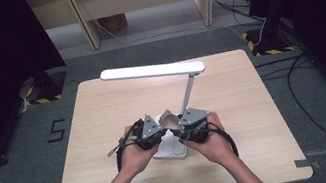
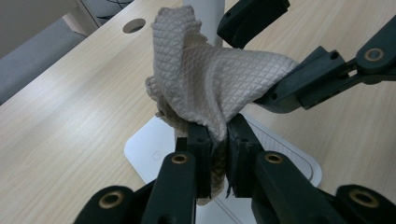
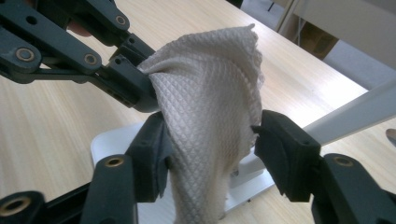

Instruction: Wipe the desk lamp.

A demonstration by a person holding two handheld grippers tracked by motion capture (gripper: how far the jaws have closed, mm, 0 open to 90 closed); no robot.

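High view, looking down on a wooden table (image 1: 103, 107): two hands meeting just above the base of a white desk lamp (image 1: 157, 70), a beige quilted cloth (image 1: 168, 119) bunched between the left gripper (image 1: 161, 128) and right gripper (image 1: 181, 130).

Left gripper view: black jaws pressed together on the lower fold of the cloth, fabric rising straight up from them in front of the lamp post; right gripper coming in from the right at the upper corner.

Right gripper view: jaws standing apart, one on each side of the hanging cloth, one touching it lightly, the other just clear, not clamped. Long axis of the cloth roughly upright, running between those open jaws, so closing there looks like the likely next move. Left gripper seen pinching the top left edge.

Lamp base and post visible behind the cloth in both close views; lamp head and forearms seen from above.
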